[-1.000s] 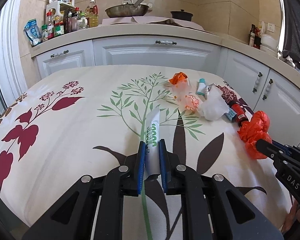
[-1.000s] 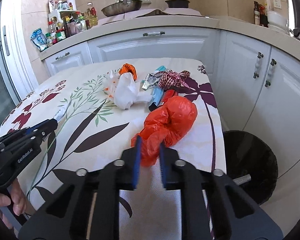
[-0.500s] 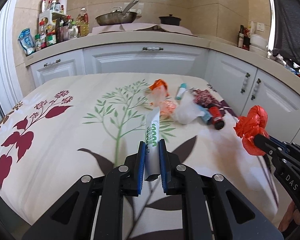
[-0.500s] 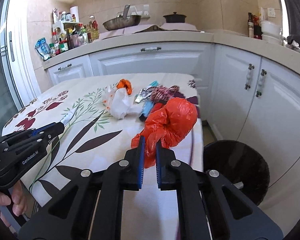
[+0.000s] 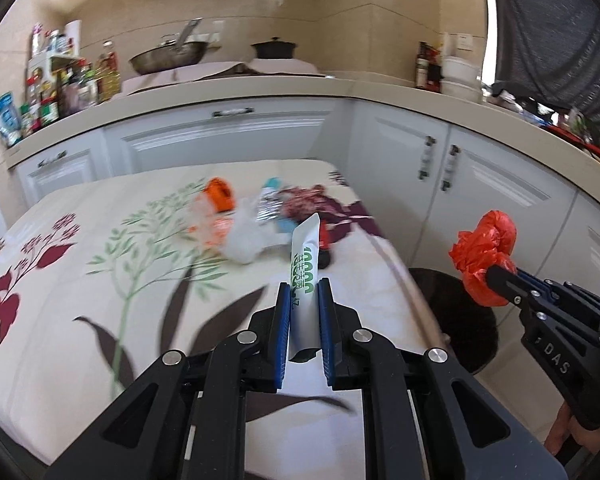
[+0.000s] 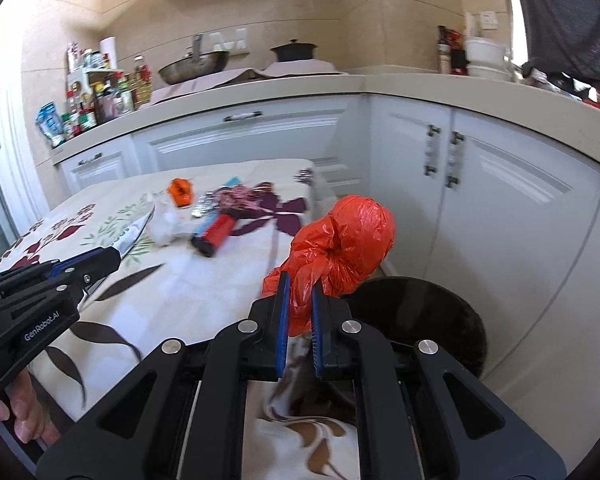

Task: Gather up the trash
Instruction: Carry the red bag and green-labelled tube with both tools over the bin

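Note:
My left gripper [image 5: 304, 286] is shut on a white tube with green print [image 5: 305, 256] and holds it above the table's right part. My right gripper [image 6: 299, 282] is shut on a crumpled orange-red plastic bag [image 6: 346, 240], held in the air past the table's right edge, over a black round bin [image 6: 424, 312]. The bag [image 5: 485, 254] and bin [image 5: 456, 316] also show in the left wrist view. More trash lies on the table: a white wad [image 5: 244, 240], an orange wrapper [image 5: 219, 194], a red can [image 6: 216, 230], a foil wrapper [image 6: 204, 204].
The table carries a floral cloth [image 5: 80, 280]. White cabinets [image 6: 500, 200] run behind and to the right of it, close to the bin. The counter holds bottles [image 5: 72, 88], a wok [image 5: 172, 56] and a black pot [image 5: 274, 48].
Both grippers have swung to the right. The orange-red bag has been lifted off the table and carried over the bin. The tube stays clamped in the left gripper.

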`<act>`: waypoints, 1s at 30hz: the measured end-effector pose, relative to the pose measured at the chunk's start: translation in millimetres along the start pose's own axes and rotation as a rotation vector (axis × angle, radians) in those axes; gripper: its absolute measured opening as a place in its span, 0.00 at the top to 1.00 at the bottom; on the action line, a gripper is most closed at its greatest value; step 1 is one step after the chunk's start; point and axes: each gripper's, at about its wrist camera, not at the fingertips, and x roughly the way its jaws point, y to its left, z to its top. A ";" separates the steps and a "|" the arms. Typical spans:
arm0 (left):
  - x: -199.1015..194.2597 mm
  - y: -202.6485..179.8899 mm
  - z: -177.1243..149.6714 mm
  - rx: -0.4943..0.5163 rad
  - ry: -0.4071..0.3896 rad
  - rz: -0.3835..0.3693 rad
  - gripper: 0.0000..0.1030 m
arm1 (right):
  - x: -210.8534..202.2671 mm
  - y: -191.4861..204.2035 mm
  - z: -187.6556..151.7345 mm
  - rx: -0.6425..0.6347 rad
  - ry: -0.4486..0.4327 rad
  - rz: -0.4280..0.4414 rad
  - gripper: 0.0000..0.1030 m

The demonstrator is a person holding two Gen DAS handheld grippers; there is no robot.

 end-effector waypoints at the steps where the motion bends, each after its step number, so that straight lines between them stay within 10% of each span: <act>1: 0.7 -5.4 0.8 0.008 -0.002 -0.005 0.86 | -0.8 -5.3 -0.9 0.006 -0.002 -0.009 0.91; 30: 70.4 -146.1 17.1 0.186 0.049 -0.095 0.86 | 18.9 -121.8 -15.7 0.108 0.010 -0.139 0.91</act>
